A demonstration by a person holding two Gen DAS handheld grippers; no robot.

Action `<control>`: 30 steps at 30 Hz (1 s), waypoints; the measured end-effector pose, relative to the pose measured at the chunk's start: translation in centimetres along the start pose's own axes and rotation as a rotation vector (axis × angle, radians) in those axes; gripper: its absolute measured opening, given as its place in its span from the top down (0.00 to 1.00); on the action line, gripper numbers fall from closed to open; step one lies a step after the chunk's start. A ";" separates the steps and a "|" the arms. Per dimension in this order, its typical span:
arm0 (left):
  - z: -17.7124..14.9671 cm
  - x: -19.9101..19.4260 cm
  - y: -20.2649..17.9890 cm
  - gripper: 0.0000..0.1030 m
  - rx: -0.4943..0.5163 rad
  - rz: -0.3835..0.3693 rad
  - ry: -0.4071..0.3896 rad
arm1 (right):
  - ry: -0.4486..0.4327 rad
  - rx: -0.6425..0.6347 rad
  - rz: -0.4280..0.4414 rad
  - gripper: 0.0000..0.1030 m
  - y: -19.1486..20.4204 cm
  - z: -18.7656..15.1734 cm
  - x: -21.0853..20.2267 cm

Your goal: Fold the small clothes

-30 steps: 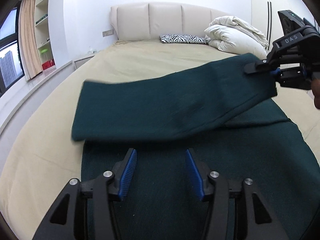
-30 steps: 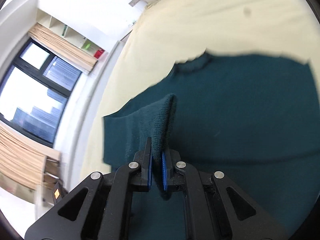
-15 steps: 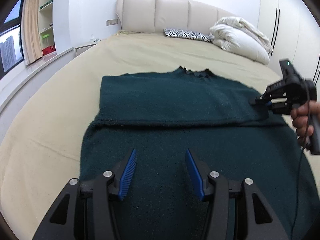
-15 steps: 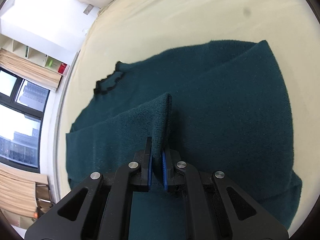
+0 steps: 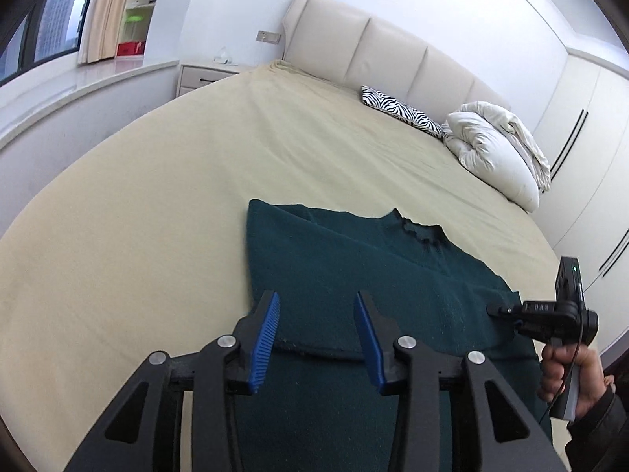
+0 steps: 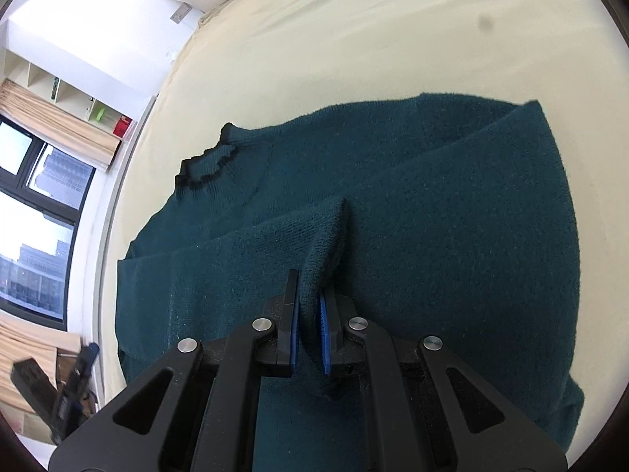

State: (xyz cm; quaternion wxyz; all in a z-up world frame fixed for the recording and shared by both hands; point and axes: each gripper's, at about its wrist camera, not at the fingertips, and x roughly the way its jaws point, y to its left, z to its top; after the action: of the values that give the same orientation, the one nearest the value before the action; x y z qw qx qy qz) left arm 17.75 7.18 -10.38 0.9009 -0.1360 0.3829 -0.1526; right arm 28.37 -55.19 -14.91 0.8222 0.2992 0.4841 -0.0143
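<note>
Your right gripper [image 6: 308, 314] is clamped on a pinched-up fold of the dark green sweater [image 6: 432, 244], which lies spread on the bed [image 5: 177, 204] with its collar toward 11 o'clock in the right wrist view. Your left gripper [image 5: 316, 338] hangs over the sweater's near edge, jaws closing with no cloth pressed between its fingers.
</note>
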 end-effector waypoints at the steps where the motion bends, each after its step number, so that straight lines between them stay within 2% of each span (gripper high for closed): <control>1: 0.2 0.2 0.2 0.60 -0.005 -0.002 0.003 | -0.003 -0.011 -0.007 0.92 0.2 0.0 0.1; 3: 0.9 0.9 0.4 0.61 -0.002 -0.003 0.016 | -0.006 -0.026 -0.013 0.92 0.4 0.0 0.5; 5: 1.9 1.9 0.8 0.69 -0.014 -0.017 0.035 | -0.007 -0.022 -0.002 0.92 0.0 0.0 0.9; 7: 3.0 3.0 0.8 0.75 -0.022 -0.052 0.061 | -0.010 -0.017 0.024 0.92 -0.5 -0.1 1.3; 8: 3.4 3.6 0.9 0.75 -0.025 -0.080 0.073 | -0.012 -0.012 0.045 0.92 -0.9 -0.1 1.4; 9: 4.0 4.9 1.1 0.76 -0.042 -0.133 0.105 | -0.013 0.002 0.074 0.92 -1.4 -0.1 1.6; 10: 4.4 6.1 1.3 0.77 -0.057 -0.153 0.131 | -0.013 0.020 0.102 0.93 -1.9 -0.1 1.8; 13: 5.2 10.3 3.0 0.77 -0.099 -0.159 0.223 | -0.011 0.077 0.184 0.93 -3.2 -0.1 2.1; 14: 5.0 11.7 4.1 0.81 -0.138 -0.155 0.255 | -0.014 0.076 0.192 0.93 -3.3 -0.1 2.1; 15: 4.8 12.7 5.0 0.96 -0.166 -0.155 0.263 | -0.018 0.066 0.195 0.93 -3.3 -0.2 2.2; 19: 4.4 13.6 7.4 0.96 -0.262 -0.256 0.261 | -0.025 0.066 0.215 0.92 -3.4 -0.3 2.1; 21: 4.3 12.7 7.5 0.97 -0.271 -0.268 0.264 | -0.021 0.071 0.209 0.92 -3.1 -0.2 1.8; 22: 4.1 12.1 7.5 0.94 -0.273 -0.279 0.265 | -0.021 0.078 0.190 0.91 -2.9 -0.3 1.3; 23: 3.9 11.3 7.3 0.92 -0.264 -0.286 0.264 | -0.032 0.088 0.171 0.89 -2.6 -0.5 0.6; 25: 3.2 9.0 6.8 0.81 -0.230 -0.306 0.242 | -0.079 0.104 0.192 0.72 -1.9 -1.1 -0.9; 26: 2.8 8.2 6.5 0.81 -0.213 -0.302 0.240 | -0.103 0.109 0.219 0.65 -1.6 -1.5 -1.6; 27: 2.4 7.7 6.3 0.81 -0.197 -0.294 0.242 | -0.132 0.111 0.239 0.48 -1.1 -2.0 -2.4; 28: 1.8 7.4 6.1 0.81 -0.170 -0.282 0.253 | -0.152 0.108 0.246 0.44 -0.7 -2.4 -2.8; 30: 0.8 7.4 5.8 0.83 -0.120 -0.247 0.270 | -0.148 0.085 0.237 0.44 0.0 -3.0 -2.6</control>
State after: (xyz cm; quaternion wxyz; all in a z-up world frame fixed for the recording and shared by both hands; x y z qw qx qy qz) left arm 24.16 9.81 -16.73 0.8060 -0.2136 0.4892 -0.2557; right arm 24.61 -54.39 -13.87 0.8381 0.3870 0.3823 0.0403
